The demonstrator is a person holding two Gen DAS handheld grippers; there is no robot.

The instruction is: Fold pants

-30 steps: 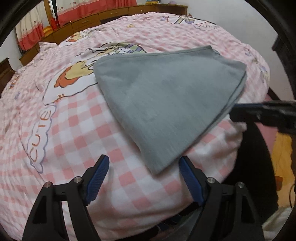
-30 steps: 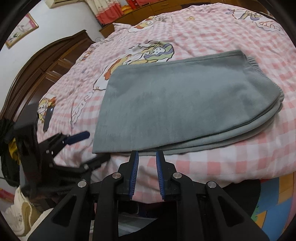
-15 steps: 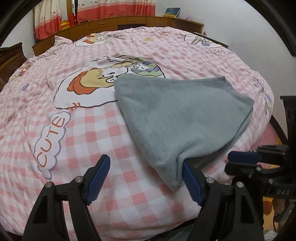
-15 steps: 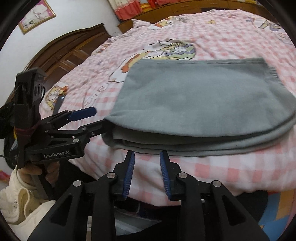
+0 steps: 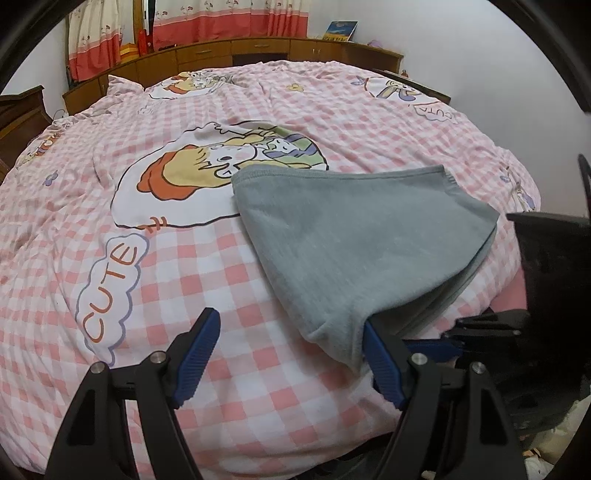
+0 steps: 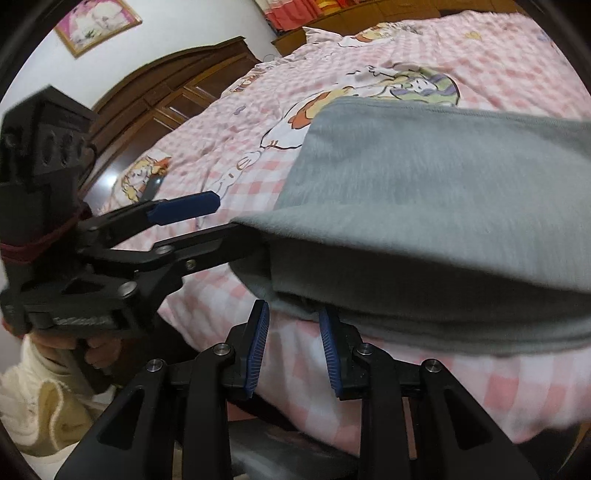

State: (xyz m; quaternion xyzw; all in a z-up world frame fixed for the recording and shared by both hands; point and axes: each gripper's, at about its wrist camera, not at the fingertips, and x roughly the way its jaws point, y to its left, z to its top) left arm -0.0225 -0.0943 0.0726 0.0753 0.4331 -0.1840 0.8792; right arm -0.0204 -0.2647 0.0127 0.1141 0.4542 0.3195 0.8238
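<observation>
- Two views, and I take my left wrist camera first: my left tongs [image 5: 290, 356] stand wide apart, low in the picture over the pink checked bedspread [image 5: 229, 266]. Nothing is pinched between their blue pads.
- The folded grey pants [image 5: 354, 243] lie on the bed toward its right edge, partly over a cartoon print [image 5: 207, 177] with the word CUTE beside it. Their near corner hangs over my right-hand finger, which goes in under the top layer; the other finger stands clear over bare bedspread.
- Low at the right edge, my right tongs [image 5: 436, 341] reach in at the near edge of the pants, partly hidden behind my own finger.
- Wooden cabinets [image 5: 258, 51] and red-and-white curtains [image 5: 229, 18] run along the far wall.
- From my right wrist camera: my right tongs [image 6: 293, 349] are parted only a little, with nothing between the pads. The right-hand fingertip sits at the lower edge of the stacked grey layers of the pants [image 6: 443, 206], whether touching I cannot tell.
- My left tongs [image 6: 225, 218] come in from the left, wide open: the upper blue pad is out in the open, the lower finger tucked under the lifted top fold. A hand [image 6: 96, 350] in a cream sleeve holds their handle.
- A dark wooden headboard [image 6: 177, 92] and a framed picture [image 6: 98, 24] stand behind.
</observation>
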